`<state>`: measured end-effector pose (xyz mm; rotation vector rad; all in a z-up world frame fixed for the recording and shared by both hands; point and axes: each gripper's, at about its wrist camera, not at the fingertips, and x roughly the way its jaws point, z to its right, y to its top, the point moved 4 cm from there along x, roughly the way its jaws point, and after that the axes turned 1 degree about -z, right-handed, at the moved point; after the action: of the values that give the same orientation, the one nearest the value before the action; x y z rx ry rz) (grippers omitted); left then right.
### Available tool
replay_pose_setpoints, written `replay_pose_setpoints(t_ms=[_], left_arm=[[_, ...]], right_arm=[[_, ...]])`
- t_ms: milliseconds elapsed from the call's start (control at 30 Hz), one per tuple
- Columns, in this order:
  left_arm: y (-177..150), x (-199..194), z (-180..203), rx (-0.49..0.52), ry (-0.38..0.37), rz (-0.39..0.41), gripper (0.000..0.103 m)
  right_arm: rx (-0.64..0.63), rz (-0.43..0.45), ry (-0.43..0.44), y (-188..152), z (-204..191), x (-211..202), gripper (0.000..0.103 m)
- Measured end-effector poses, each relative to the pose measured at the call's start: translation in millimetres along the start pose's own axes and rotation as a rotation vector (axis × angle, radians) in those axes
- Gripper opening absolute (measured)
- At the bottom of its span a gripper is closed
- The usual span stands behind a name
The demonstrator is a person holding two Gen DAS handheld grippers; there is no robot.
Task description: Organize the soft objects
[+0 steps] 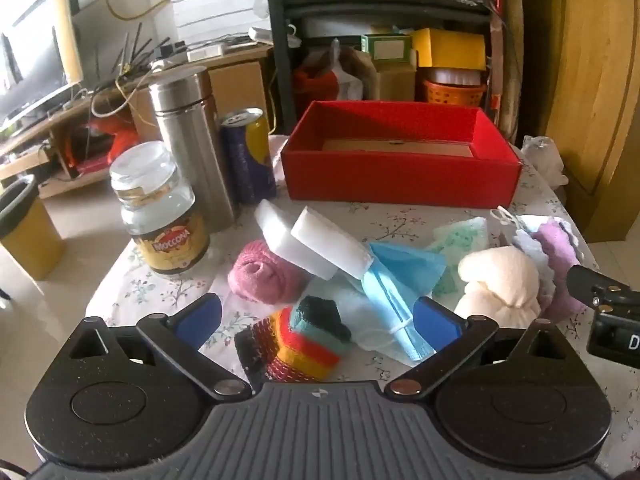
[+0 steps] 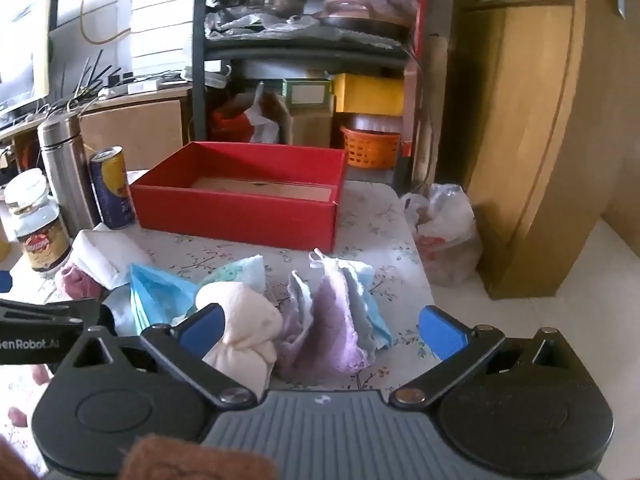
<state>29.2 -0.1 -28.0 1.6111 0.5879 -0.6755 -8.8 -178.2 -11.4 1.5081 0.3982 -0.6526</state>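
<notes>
I held both the left gripper (image 1: 316, 312) and right gripper (image 2: 320, 332) released over rumpled soft pieces: a striped knit (image 1: 296, 344), a cream bundle (image 2: 240, 332), and a lilac cloth (image 2: 332, 320).

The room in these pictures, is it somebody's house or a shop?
Most likely somebody's home, a lived-in room. There is a flowery tablecloth with a coffee jar on it, a metal shelf holding cooking pans, and a wooden cupboard beside the table.
</notes>
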Motion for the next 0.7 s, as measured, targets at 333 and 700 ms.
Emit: replay_pose_setpoints(t_ms=[333, 700], left_arm=[[3.7, 2.8, 3.0, -0.003, -0.010, 0.028, 0.097], [1.2, 2.3, 4.1, -0.002, -0.007, 0.035, 0.097]], right_arm=[[0.004, 0.034, -0.005, 0.0, -3.4, -1.2, 0.079], [0.011, 0.029, -0.006, -3.5, -7.0, 3.1, 0.079]])
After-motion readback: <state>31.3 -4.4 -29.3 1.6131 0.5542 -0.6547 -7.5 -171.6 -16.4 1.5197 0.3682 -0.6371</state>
